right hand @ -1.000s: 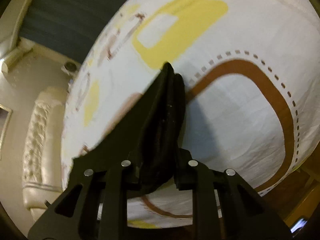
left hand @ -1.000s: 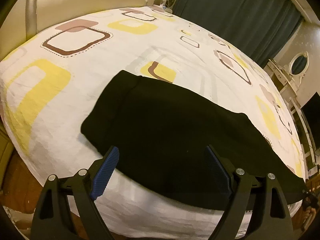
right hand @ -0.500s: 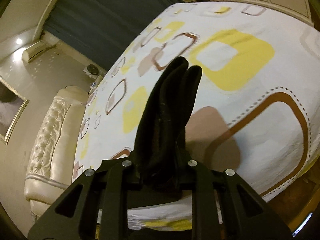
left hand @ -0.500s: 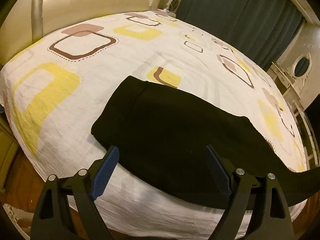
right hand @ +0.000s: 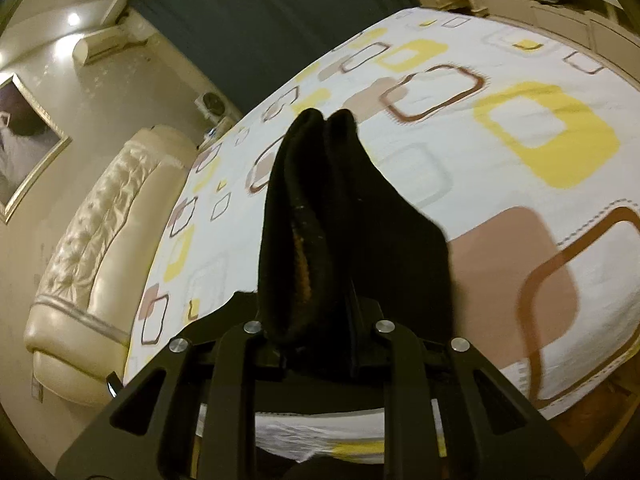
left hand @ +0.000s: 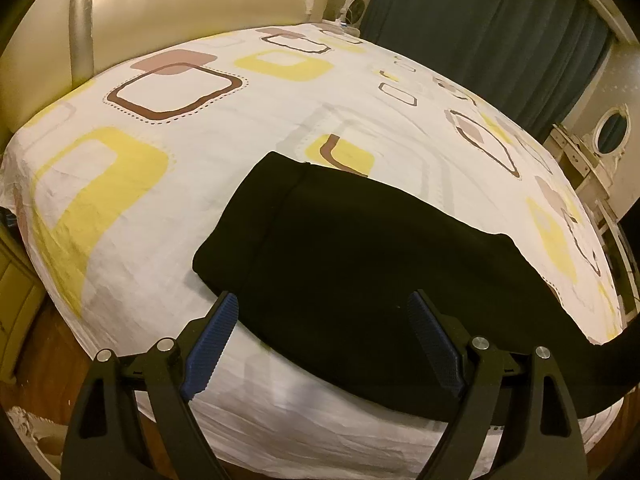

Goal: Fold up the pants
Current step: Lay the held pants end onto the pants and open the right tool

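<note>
Since the earlier frames, the right gripper [right hand: 316, 344] has risen and swung inward over the bed [right hand: 520, 92], carrying the leg end of the pants [right hand: 320, 208] off the sheet; the left gripper [left hand: 320, 340] has held its place.

**Jaw state.** The right jaws are clenched on a bunched fold of the black fabric, which stands up between them. The left jaws are released and spread wide, poised at the near edge of the bed, with the pants [left hand: 352, 264] lying under and beyond them, not gripped.

**Location.** The waist end and body of the pants lie flat along the near edge of the bed. Toward the bed's right corner the fabric leaves the sheet and curves away to the raised end.

**Handling.** The fabric reads as soft, thick and limp, probably light. It sags between the grip and the bed and will not hold a crease unaided. The multi-layer pinch looks secure. The best holds are likely the hems, the waistband and the folded edges; a mid-panel grip would probably gather one layer only.

**View differences.**
- The left wrist view shows the full flat outline, the waistband seam and the lifted strip running off right. It does not show the right gripper.
- The right wrist view shows the grip itself and the layers inside the fold, with a tan lining visible. It hides the flat portion.
</note>
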Action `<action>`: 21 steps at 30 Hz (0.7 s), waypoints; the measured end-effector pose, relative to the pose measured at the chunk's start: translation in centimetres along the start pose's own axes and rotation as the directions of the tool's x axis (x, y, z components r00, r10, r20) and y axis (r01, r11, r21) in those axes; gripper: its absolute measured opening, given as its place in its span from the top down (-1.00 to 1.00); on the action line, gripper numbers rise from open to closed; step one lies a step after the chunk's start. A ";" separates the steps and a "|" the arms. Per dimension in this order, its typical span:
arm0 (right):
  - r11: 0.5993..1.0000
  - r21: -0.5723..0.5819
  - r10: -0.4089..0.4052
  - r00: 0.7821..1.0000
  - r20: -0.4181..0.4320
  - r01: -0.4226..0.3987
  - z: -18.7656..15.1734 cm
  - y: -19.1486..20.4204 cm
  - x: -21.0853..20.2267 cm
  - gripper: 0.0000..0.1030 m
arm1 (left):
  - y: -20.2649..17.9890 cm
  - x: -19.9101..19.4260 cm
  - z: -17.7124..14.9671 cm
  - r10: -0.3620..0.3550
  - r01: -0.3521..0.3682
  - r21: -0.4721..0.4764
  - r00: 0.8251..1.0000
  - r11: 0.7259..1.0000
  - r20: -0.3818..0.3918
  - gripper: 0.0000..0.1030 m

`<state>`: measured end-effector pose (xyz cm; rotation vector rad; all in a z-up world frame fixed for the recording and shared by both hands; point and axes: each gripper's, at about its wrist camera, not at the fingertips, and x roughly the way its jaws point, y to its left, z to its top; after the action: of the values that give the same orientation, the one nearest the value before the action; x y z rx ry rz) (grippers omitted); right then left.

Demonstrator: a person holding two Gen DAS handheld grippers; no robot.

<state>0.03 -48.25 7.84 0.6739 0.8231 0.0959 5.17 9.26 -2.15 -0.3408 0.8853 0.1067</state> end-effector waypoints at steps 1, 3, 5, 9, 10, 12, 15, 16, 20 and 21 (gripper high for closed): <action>1.000 -0.013 -0.007 1.000 -0.008 0.007 -0.3 0.8 0.7 0.62 | 0.0 -0.1 0.0 0.000 0.000 0.000 1.000 1.000 0.003 -0.66; 0.999 -0.042 -0.019 0.999 -0.032 0.017 -1.0 2.4 2.4 0.62 | 0.0 -0.2 0.0 0.001 -0.001 0.003 1.000 1.000 0.010 -0.66; 0.998 -0.060 -0.023 0.998 -0.053 0.020 -1.8 3.5 3.9 0.62 | -0.1 -0.3 0.1 -0.001 0.001 0.004 1.000 1.000 0.016 -0.66; 0.991 -0.124 -0.071 0.992 -0.104 0.058 -4.0 5.7 7.6 0.62 | -0.1 -0.2 0.1 -0.006 0.006 0.001 1.000 1.000 0.011 -0.66; 0.989 -0.136 -0.081 0.990 -0.115 0.065 -4.4 6.0 8.5 0.62 | -0.1 -0.1 0.0 -0.009 0.009 0.000 1.000 1.000 0.006 -0.66; 0.987 -0.147 -0.091 0.988 -0.126 0.073 -4.9 6.3 9.3 0.62 | -0.2 0.0 -0.1 -0.010 0.010 0.002 1.000 1.000 0.001 -0.66; 0.972 -0.204 -0.153 0.974 -0.168 0.117 -7.2 7.3 12.9 0.62 | -0.6 0.1 -0.2 -0.011 0.011 0.020 1.000 1.000 0.000 -0.66; 0.968 -0.217 -0.166 0.970 -0.177 0.126 -7.8 7.4 13.7 0.62 | -0.8 0.1 -0.3 -0.009 0.009 0.030 1.000 0.999 0.000 -0.66; 0.958 -0.247 -0.198 0.959 -0.204 0.145 -9.5 8.1 15.8 0.62 | -1.4 0.2 -0.6 -0.003 0.003 0.068 1.000 0.998 0.005 -0.66; 0.955 -0.257 -0.207 0.955 -0.212 0.150 -10.1 8.4 16.5 0.62 | -1.5 0.3 -0.7 -0.003 0.003 0.072 1.000 0.997 0.002 -0.66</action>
<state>5.77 -30.95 -2.78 0.3615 1.0801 0.1092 5.14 7.57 -2.41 -0.2745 0.8846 0.0717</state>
